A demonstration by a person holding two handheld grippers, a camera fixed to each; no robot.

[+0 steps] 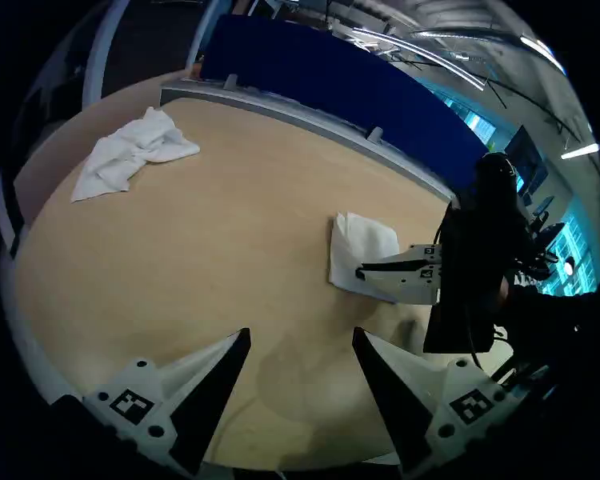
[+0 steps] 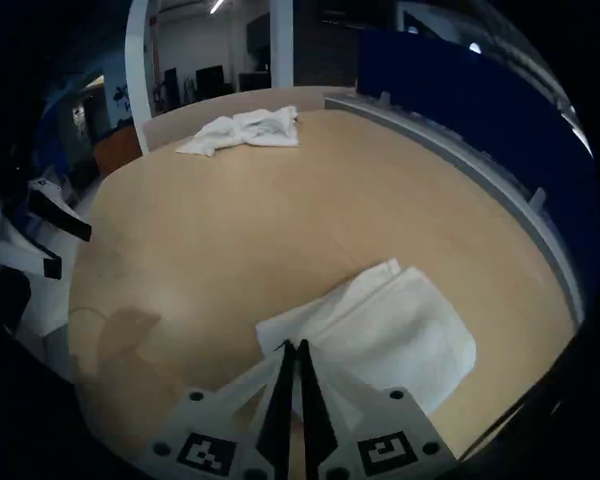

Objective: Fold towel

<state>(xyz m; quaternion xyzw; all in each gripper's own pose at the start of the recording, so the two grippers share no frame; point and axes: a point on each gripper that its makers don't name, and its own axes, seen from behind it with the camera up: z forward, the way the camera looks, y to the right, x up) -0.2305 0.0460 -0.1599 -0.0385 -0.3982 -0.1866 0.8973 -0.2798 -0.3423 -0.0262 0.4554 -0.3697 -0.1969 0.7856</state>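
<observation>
A rounded table of pale wood (image 1: 220, 256) is seen in an office room, bordered along its far side by a grey rail (image 1: 300, 120) and a dark blue partition panel (image 1: 340, 80); a white column (image 2: 282, 40) and ceiling light strips (image 1: 580, 150) are seen beyond. A folded white cloth towel (image 2: 380, 336) is laid flat near the table's middle, and a crumpled white towel (image 1: 132, 152) is left well apart near the far edge. The left gripper (image 1: 300, 340) is held over bare wood with its fingers wide apart. The right gripper (image 2: 294, 346) is set at the folded towel's near edge, fingers pressed together; whether cloth is pinched cannot be told. Square black-and-white markers (image 1: 132, 404) are carried on the fingers.
</observation>
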